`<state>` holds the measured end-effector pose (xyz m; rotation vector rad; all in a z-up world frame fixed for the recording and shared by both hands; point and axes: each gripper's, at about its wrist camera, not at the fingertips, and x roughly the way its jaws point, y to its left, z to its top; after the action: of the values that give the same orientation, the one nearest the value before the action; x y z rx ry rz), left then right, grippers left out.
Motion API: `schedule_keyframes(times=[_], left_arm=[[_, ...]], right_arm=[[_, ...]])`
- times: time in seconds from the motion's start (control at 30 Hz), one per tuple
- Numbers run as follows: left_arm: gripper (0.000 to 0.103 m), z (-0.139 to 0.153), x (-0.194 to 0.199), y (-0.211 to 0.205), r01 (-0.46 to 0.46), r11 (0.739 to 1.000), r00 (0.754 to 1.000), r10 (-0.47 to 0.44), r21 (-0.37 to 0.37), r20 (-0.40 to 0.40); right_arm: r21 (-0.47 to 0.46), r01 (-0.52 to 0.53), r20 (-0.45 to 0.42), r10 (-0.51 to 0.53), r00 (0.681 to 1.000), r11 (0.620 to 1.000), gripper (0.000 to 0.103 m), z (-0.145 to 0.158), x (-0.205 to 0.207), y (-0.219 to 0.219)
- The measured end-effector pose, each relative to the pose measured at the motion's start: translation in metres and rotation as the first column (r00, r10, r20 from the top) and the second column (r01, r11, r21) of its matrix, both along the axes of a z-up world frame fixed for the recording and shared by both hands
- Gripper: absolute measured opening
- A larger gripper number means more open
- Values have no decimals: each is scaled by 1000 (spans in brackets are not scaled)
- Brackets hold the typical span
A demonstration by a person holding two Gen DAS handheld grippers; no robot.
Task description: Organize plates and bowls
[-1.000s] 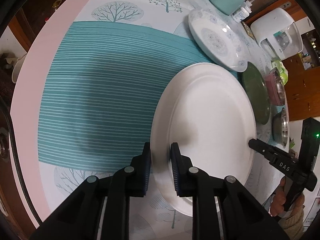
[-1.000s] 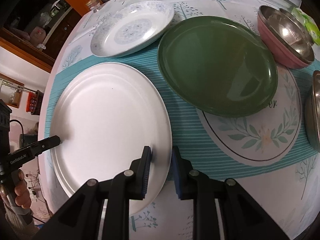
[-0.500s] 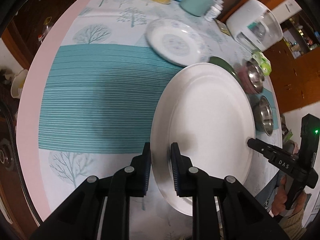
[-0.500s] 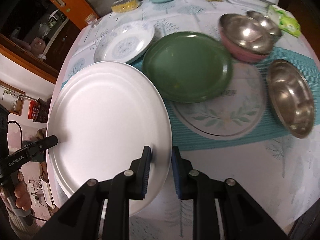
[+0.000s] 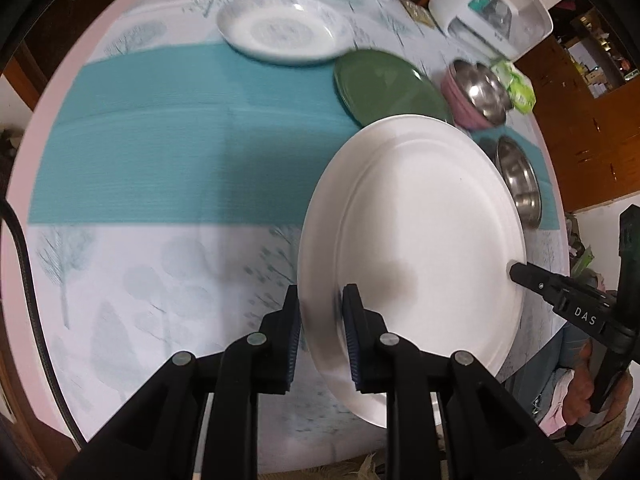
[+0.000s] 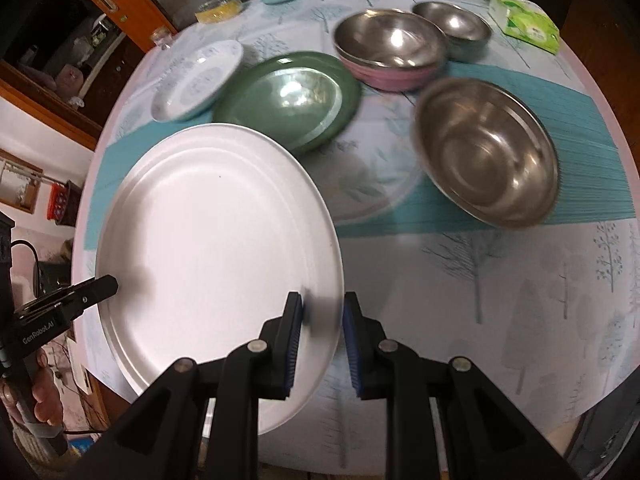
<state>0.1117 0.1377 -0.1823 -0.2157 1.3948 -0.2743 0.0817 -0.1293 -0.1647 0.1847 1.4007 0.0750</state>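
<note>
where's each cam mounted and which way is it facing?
Left wrist: on the left tongs, facing steeply down at the table; they pinch the white plate; right tongs and hand show.
Right wrist: on the right tongs, facing down; left tongs show.
Shared: white plate, green plate, steel bowls.

white plate [image 5: 420, 232] lifted off table [image 5: 160, 280], carried sideways

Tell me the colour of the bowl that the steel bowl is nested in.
Pink bowl, under the nested steel bowl; clearest in the right wrist view.
</note>
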Motion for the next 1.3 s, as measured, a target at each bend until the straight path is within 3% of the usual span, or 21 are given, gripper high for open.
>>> schedule_keyframes(times=[0.5,1.3], left_arm=[[20,-52,-35,-38,-46,998,994,51,48,-96],[21,-68,-35,-49,-73,993,989,84,91,-119]], right_arm=[[-15,-73,-76,72,995,997,21,-42,-31,-44],[2,-117,-102,117,988,993,21,-59,-23,-36]])
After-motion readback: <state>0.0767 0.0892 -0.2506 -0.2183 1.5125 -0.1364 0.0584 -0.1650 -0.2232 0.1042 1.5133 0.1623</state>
